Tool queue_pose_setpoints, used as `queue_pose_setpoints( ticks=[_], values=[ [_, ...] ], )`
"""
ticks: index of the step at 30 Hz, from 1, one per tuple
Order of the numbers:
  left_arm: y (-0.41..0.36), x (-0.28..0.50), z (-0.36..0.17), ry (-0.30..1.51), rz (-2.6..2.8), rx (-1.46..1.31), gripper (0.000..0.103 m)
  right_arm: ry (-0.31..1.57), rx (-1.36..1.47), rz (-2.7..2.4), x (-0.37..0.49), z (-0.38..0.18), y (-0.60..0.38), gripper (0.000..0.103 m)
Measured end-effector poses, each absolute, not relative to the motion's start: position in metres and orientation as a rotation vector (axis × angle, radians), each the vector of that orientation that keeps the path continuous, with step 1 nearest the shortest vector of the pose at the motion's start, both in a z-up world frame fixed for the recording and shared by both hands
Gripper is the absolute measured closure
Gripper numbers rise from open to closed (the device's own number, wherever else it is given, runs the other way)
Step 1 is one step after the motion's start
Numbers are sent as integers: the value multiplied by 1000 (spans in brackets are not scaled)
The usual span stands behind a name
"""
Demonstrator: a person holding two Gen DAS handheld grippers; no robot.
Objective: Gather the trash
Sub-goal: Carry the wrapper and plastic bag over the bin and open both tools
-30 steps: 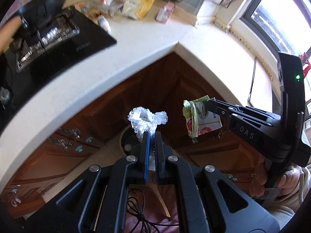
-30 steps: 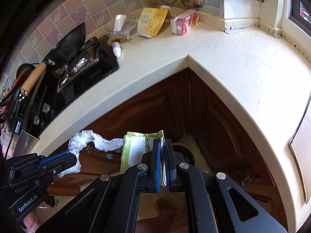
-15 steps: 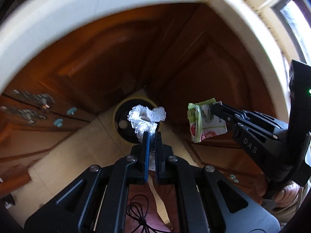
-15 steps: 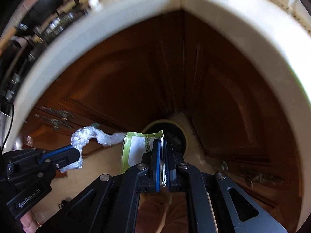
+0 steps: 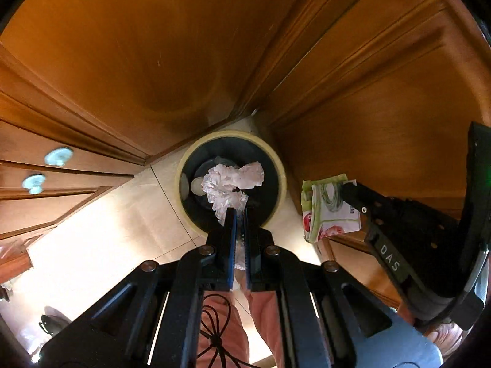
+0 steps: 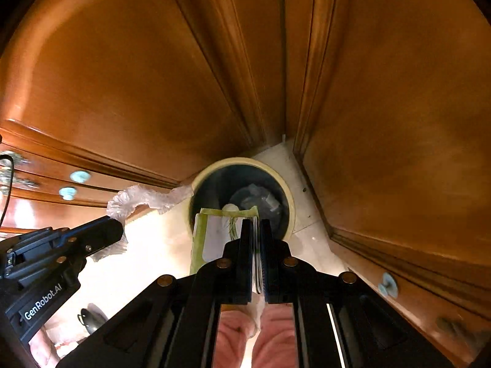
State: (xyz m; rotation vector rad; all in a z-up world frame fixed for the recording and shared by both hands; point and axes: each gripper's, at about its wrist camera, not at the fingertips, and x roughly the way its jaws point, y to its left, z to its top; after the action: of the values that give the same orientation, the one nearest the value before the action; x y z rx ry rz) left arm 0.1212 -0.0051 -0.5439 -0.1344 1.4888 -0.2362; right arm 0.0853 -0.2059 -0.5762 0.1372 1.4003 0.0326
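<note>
Both grippers have been brought down from desk height to floor level; the desk is out of view and the bin [image 5: 230,181] now fills the centre of both views, tucked in the cabinet corner [image 5: 245,113].

Left gripper [image 5: 238,214]: fingers clenched on crumpled clear plastic wrap [image 5: 233,184], held directly over the bin mouth in the left view. Right gripper [image 6: 256,227]: fingers clenched on a green-and-white printed packet [image 6: 214,236], lined up over the bin's near rim in the right view; in the left view the packet [image 5: 330,211] sits just beside the rim, outside it.

Risks, as judged:
- The packet is probably not fully over the opening; released here, the rim could be clipped and the floor [image 5: 101,230] hit.
- The wrap is light and springy; it could cling to the fingers or drift wide.
- Both pieces are close together; collision is possible if both are moved at once.

Orientation: the packet is gripped on edge, flat face sideways, long axis roughly along the fingers, pointing down toward the bin. The wrap strand trails off the fingertips toward the bin, no rigid axis.
</note>
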Motion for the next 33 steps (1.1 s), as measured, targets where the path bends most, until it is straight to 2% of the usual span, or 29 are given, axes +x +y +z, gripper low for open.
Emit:
queue_pose_setpoints(
  ticks=[7,8,9,10,11,12,13,15,21,33],
  values=[
    [-2,131,-608,1506,-236,-191,100,1444,139,65,105,-657,-203,98],
    [-1,133,-619,1520,-245,-204,94,1449,144,74,108,-667,-201,98],
    [1,134,-631,1550,-256,-217,86,1460,149,87,111,-678,-200,93],
    [2,136,-638,1573,-258,-223,54,1477,144,86,114,-690,-200,83],
    [4,137,-650,1601,-238,-223,38,1490,144,85,116,-698,-198,75],
    [8,136,-657,1604,-221,-220,33,1494,145,79,117,-705,-199,64],
    [11,135,-665,1603,-213,-220,29,1490,143,62,119,-711,-202,59],
    [14,134,-677,1624,-195,-211,29,1490,153,48,121,-723,-207,53],
    [20,128,-686,1622,-146,-206,29,1506,141,15,122,-743,-209,52],
    [23,121,-653,1578,-139,-193,29,1520,142,1,108,-733,-204,52]
  ],
)
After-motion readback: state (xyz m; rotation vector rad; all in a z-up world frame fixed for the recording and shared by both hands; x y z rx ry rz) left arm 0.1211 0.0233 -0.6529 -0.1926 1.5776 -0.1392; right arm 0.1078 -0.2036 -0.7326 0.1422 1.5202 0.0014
